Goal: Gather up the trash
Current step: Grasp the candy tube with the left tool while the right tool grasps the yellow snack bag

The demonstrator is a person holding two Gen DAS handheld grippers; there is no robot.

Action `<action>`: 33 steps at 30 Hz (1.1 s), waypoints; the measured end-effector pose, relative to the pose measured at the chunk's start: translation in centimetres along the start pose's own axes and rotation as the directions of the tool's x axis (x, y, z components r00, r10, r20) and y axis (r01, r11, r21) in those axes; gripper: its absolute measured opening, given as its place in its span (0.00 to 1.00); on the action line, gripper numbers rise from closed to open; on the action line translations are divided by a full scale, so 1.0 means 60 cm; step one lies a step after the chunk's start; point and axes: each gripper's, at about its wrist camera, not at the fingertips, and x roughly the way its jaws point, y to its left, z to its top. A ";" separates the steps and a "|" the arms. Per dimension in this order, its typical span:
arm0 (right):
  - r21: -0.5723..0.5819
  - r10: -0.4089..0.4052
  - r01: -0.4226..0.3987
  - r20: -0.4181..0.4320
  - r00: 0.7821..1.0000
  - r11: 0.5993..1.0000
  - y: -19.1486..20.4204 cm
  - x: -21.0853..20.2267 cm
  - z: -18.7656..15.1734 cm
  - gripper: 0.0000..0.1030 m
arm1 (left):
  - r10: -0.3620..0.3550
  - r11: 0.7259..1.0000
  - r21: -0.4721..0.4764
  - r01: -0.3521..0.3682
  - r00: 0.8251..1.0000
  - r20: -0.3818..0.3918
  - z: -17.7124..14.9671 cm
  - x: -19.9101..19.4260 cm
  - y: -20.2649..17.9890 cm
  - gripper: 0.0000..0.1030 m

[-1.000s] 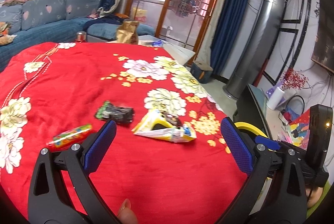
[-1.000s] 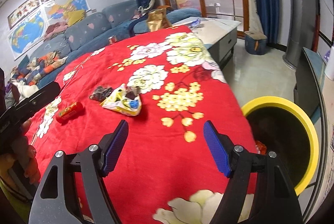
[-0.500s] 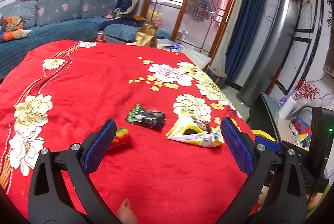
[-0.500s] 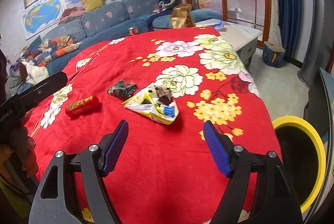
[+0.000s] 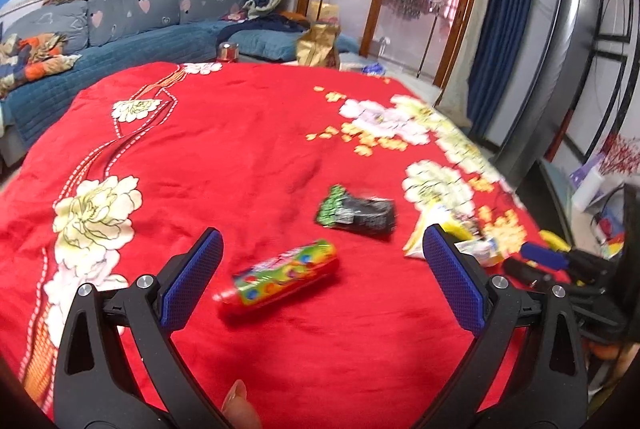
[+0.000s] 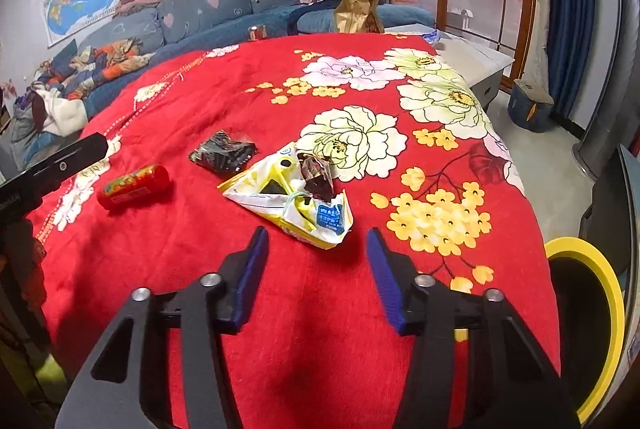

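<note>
Left wrist view: I am holding the left gripper (image 5: 320, 265) over the red floral cloth (image 5: 248, 133) with its jaws spread wide and nothing clamped; the red candy tube (image 5: 280, 275) is lying on its side between the two pads, touching neither; the black-and-green wrapper (image 5: 356, 213) is sitting just beyond it, and the yellow-white bag (image 5: 452, 229) is partly hidden behind the right-hand pad; the picture is smeared, so I am not judging fine clearances here; to take the tube cleanly I am judging that the pads should be coming down across its short axis, at mid-length, with both tips reaching the cloth before closing, since a round tube is likely to be rolling away from a one-sided touch. Right wrist view: the right gripper (image 6: 316, 257) is narrowing its jaws with nothing between them; the yellow-white bag (image 6: 292, 201), crumpled and carrying a brown wrapper (image 6: 316, 173) on top, is lying just ahead of the tips, apart from both pads; I am advising that the jaws be advancing onto the raised near corner of the bag before finishing the closure, else they are pinching cloth alone; the loose brown piece may be sliding off on lifting; the yellow-rimmed bin (image 6: 592, 329) is standing beside the covered surface at the right edge, open and within reach for the drop.
</note>
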 end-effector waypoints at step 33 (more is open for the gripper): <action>-0.045 0.129 -0.132 -0.073 0.989 0.990 0.039 -0.023 -0.053 0.08 | -0.011 0.987 0.156 0.047 0.974 -0.227 -0.057 0.077 0.009 0.36</action>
